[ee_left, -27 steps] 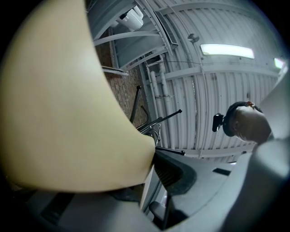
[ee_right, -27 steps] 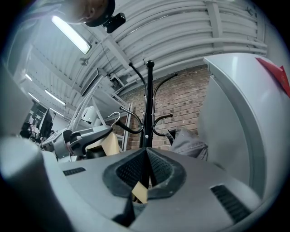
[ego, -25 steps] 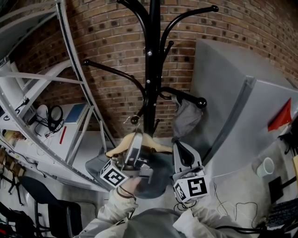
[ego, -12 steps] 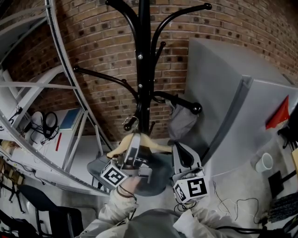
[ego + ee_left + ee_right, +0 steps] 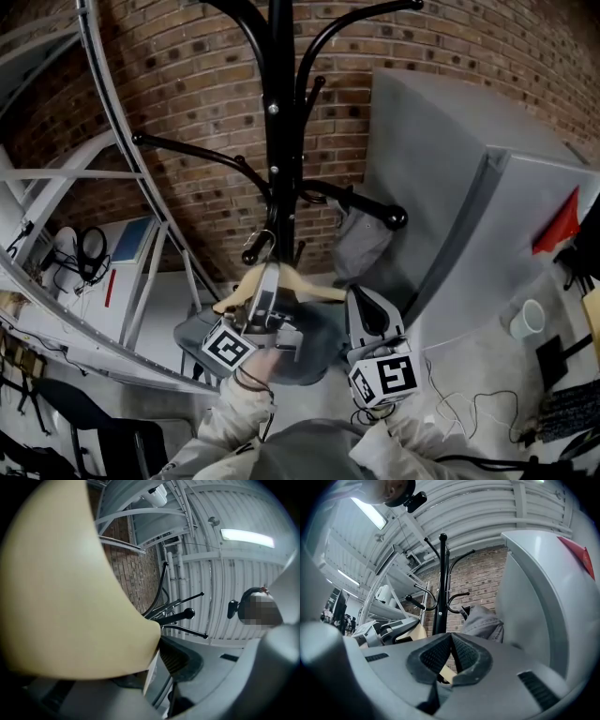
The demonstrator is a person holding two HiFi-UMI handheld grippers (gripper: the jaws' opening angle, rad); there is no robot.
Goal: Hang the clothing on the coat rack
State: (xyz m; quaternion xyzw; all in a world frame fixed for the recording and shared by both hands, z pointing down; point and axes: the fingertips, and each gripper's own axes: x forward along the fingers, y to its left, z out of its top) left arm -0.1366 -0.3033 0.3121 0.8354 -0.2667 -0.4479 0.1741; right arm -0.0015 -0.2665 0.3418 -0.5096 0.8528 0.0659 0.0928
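Observation:
A black coat rack [image 5: 273, 141] stands before the brick wall, and it also shows in the right gripper view [image 5: 440, 597]. A grey garment [image 5: 358, 242] hangs from one of its right-hand arms. My left gripper [image 5: 268, 283] is shut on a pale wooden hanger [image 5: 291, 279] that carries a dark grey garment [image 5: 305, 352]. The hanger's metal hook sits just left of the pole, by a short low peg. In the left gripper view the hanger [image 5: 61, 597] fills the left half. My right gripper [image 5: 367, 305] is beside it with pads [image 5: 461, 651] pressed together, nothing seen between them.
A large grey cabinet [image 5: 450, 187] stands close on the right of the rack. A white metal frame [image 5: 103, 178] slants across the left, with headphones [image 5: 91, 246] on a shelf behind it. A white cup [image 5: 525, 319] and cables [image 5: 469, 403] lie at lower right.
The rack has slid left and slightly nearer in the head view. Both grippers keep nearly the same places, and the hanger's hook sits closer to the pole's low peg.

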